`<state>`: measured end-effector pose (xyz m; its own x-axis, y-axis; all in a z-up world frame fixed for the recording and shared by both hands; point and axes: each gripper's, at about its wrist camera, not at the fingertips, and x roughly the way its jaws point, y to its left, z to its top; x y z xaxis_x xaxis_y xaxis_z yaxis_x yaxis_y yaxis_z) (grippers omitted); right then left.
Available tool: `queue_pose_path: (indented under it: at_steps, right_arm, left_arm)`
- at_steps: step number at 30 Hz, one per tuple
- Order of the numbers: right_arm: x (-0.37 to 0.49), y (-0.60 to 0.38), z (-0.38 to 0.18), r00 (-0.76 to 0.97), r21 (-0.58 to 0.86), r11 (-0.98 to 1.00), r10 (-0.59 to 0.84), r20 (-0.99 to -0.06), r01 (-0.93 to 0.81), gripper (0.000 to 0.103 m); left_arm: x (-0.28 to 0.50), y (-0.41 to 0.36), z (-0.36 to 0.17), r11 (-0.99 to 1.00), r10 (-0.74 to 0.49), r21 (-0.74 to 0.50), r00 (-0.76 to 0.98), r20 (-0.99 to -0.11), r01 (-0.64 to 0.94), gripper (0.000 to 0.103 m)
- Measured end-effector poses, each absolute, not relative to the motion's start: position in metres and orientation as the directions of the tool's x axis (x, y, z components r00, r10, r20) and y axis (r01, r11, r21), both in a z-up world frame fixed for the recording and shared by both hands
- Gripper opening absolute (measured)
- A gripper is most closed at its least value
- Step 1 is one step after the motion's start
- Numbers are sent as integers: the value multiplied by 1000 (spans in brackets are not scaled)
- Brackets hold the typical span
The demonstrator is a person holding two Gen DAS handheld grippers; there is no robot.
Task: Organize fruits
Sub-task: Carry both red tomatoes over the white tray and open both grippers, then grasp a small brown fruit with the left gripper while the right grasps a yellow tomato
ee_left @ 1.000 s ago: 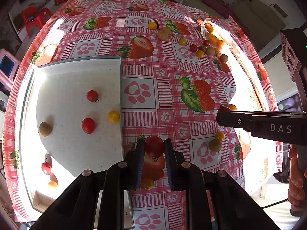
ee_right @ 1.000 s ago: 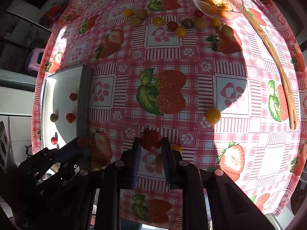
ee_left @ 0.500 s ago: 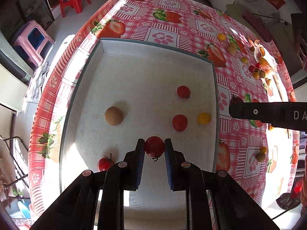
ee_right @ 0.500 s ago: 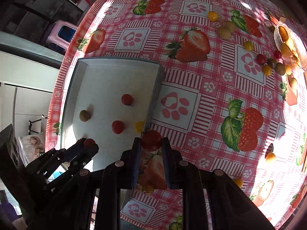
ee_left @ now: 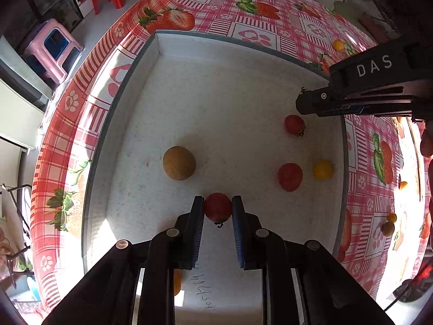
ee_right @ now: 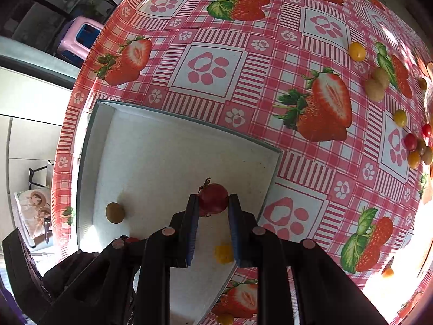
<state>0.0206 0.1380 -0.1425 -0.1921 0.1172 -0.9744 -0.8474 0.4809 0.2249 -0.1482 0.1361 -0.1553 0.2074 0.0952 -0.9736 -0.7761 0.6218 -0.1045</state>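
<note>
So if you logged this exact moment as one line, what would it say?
left gripper: shut on red tomato, over white tray | right gripper: shut on dark red tomato, over tray | neither released

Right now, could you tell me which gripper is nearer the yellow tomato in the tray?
Right. The right gripper hangs almost directly above the yellow tomato; the left gripper is off to its side, past a red tomato.
</note>
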Motion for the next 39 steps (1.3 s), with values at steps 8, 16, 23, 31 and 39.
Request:
queue_pose_path:
  at_steps: [8, 16, 23, 31, 39]
  right_arm:
    - [17, 150, -160, -180, 198, 479, 83, -980, -855, 26]
    - [14, 157, -167, -177, 192, 443, 76, -981, -876, 33]
    - [6, 157, -157, -199, 226, 437, 107, -974, -871, 75]
    - [17, 145, -122, -225, 288, 471, 186, -956, -834, 83]
    - [66, 82, -103, -185, 277, 577, 215, -959, -768, 83]
  left_arm:
    - [-145, 137, -156, 629, 94, -99, 202, -975, -771, 22]
    - [-141, 136, -154, 627, 95, -83, 182, -979, -775, 23]
    - [-141, 134, -151, 630, 116, -51, 159, -981, -775, 83]
    - [-141, 121, -139, 662, 134, -31, 159, -978, -749, 83]
    - [-124, 92, -113, 735, 154, -21, 197, -968, -678, 83]
